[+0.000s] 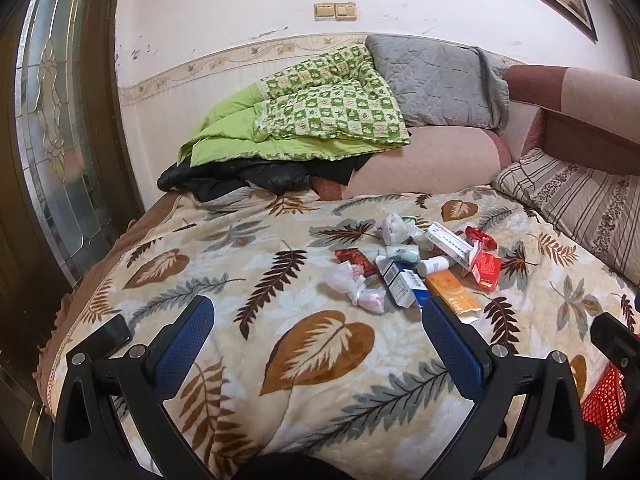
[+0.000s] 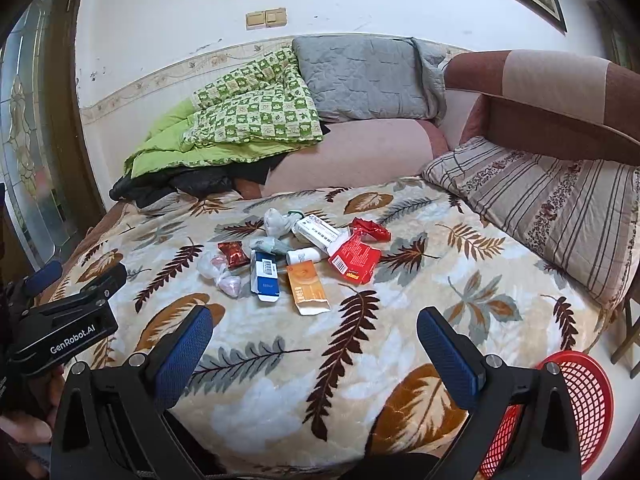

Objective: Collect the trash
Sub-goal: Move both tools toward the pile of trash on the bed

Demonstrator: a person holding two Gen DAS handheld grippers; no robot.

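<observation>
**Trash pile waits ahead of two empty, wide-open grippers**

Trash pile (image 2: 300,256) is our target, and neither tool touches it. We hold the right gripper (image 2: 316,328) with its blue fingers (image 2: 184,344) spread wide and nothing between them, over bare leaf-print blanket (image 2: 280,392). The left gripper (image 1: 318,320) is likewise spread and empty. From its own camera the tip of one blue pad sits just beside the near end of the orange sachet (image 1: 452,292), though we cannot tell whether it touches.

Moving outward from the right jaws, the nearest pieces are that orange sachet and the blue-and-white carton (image 2: 265,278), both lying flat and close together. Beyond them sit a small white bottle (image 2: 303,256), a knotted clear bag (image 2: 224,280), a red box (image 2: 354,258), a long white box (image 2: 320,232) and red foil wrappers. The red basket (image 2: 576,408) stands low at the right, off the bed's edge and well apart from the pile.

We judge collecting has not begun, as the basket looks empty from here. To do this step well, we would take the near items first, lowering one finger to each side of a single piece. The carton's raised edges offer better purchase than the flat sachet, and pressing too deep risks pinching soft blanket along with it.
</observation>
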